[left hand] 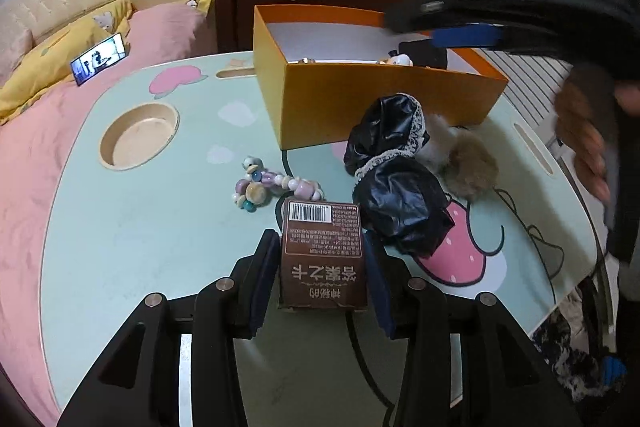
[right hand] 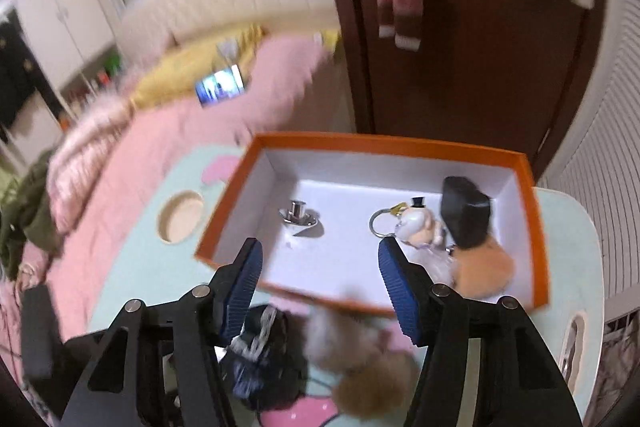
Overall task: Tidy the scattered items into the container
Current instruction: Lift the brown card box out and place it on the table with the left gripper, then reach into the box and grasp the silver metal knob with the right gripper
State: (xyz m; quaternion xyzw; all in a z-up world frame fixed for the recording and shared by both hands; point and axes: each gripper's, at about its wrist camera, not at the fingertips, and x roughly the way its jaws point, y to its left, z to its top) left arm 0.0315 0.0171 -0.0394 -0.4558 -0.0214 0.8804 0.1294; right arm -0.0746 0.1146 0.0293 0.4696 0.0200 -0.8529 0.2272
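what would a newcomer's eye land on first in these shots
The orange box at the table's far side stands out first, its white inside already holding a duck keychain and a black case. Next comes the brown card box gripped in the left claw near the table's front, while the right claw hangs open above the orange box's near edge.

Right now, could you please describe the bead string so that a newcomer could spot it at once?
Start at the orange box on the pale green table. In front of its near left corner lies the bead string, just beyond the brown card box between the left gripper fingers. It alone is pastel, with a small duck figure at one end; its neighbours are dark or furry.
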